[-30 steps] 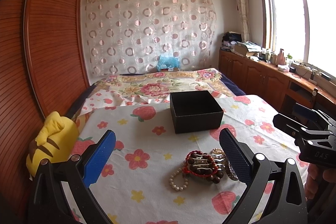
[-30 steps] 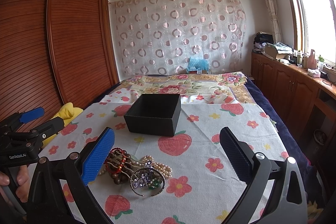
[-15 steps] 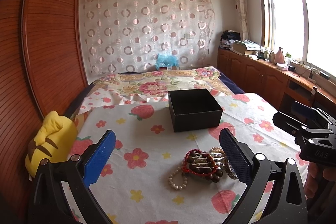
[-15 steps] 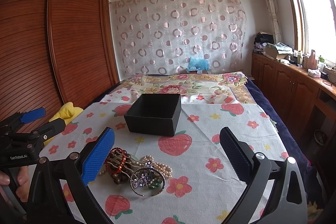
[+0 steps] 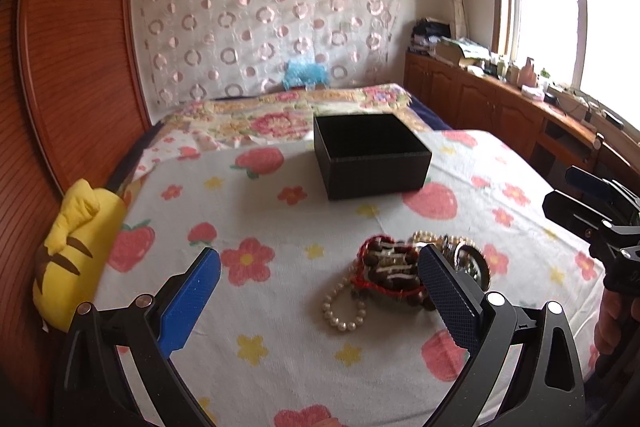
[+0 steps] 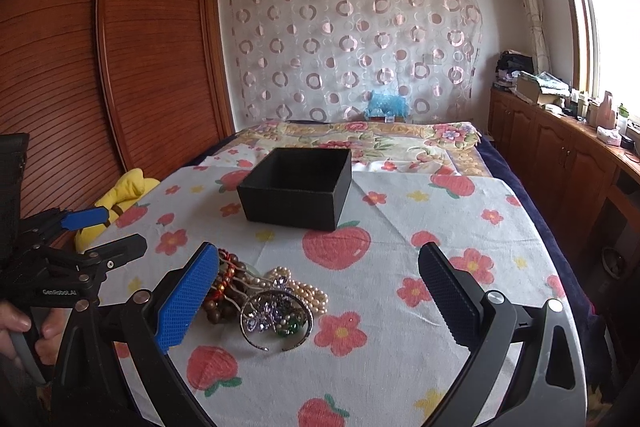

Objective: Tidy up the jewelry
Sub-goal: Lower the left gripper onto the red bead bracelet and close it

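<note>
Jewelry [image 5: 404,273] lies in a heap on the flowered cloth [image 5: 280,307] over the bed, nearer me than the black box [image 5: 370,155]. From my left hand-held gripper [image 5: 316,301], whose jaws stand wide with nothing between them, the heap sits just ahead of the right fingertip, the pearl bracelet [image 5: 345,307] spilling toward the gap. A yellow plush [image 5: 72,247] lies at the cloth's left edge. From my right hand-held gripper [image 6: 316,301], also wide and holding nothing, the same heap [image 6: 264,299] lies beside the left finger [image 6: 188,301], with the silver bangle [image 6: 276,319] nearest. The box [image 6: 296,193] stands open beyond, well apart from the heap.
</note>
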Demonstrator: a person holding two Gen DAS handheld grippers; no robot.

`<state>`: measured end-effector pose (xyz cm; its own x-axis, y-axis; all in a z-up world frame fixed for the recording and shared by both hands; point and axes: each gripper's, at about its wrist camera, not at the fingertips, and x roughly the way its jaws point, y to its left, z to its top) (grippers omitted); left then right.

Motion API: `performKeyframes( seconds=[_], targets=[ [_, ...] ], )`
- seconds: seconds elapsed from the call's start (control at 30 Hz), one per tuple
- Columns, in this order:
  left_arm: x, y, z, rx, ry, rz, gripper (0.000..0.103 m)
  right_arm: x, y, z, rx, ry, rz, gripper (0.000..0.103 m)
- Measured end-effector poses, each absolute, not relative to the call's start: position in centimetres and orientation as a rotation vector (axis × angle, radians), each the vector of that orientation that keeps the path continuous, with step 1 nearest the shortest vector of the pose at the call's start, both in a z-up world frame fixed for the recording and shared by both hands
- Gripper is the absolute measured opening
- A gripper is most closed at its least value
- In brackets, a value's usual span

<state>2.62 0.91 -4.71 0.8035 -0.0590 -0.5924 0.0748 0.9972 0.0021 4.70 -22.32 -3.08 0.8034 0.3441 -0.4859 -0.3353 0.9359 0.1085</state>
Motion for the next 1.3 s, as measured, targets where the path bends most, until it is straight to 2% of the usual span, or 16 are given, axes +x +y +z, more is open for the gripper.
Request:
performKeyframes(
  seconds=[0.23, 0.5, 0.67, 0.9, 1.03, 1.2, 1.3],
  targets=[
    [3.9, 1.5, -7.0, -0.001, 0.718, -0.121, 0.095, 5.1, -22.0, -4.7, 0.008, 0.576, 0.389, 0.095],
    [6.0, 1.5, -9.0, -0.002, 0.814, -0.182, 0.062, 5.3, -21.5, -5.9, 0.003, 0.605, 0.412, 0.094],
    [6.4, 0.5, -9.7, 0.025, 0.845, -0.239, 0.053, 5.2, -21.4, -6.2, 0.003, 0.611, 0.417, 0.094],
    [7.2, -0.3, -10.2, 0.025, 0.864, -0.290, 0.031, 5.4, -21.4, -6.5, -0.006, 0.626, 0.419, 0.094],
    [7.6, -0.3, -10.1, 0.010, 0.864, -0.303, 0.024, 5.7, -20.6, -7.2, -0.038, 0.661, 0.439, 0.094],
    [7.9, -0.6, -10.0, -0.003, 0.856, -0.327, 0.006, 5.9, -20.2, -7.9, -0.037, 0.696, 0.474, 0.090],
    [7.9, -0.7, -9.7, 0.001, 0.840, -0.326, 0.004, 5.9, -20.0, -7.9, -0.041, 0.705, 0.487, 0.090]
  ],
)
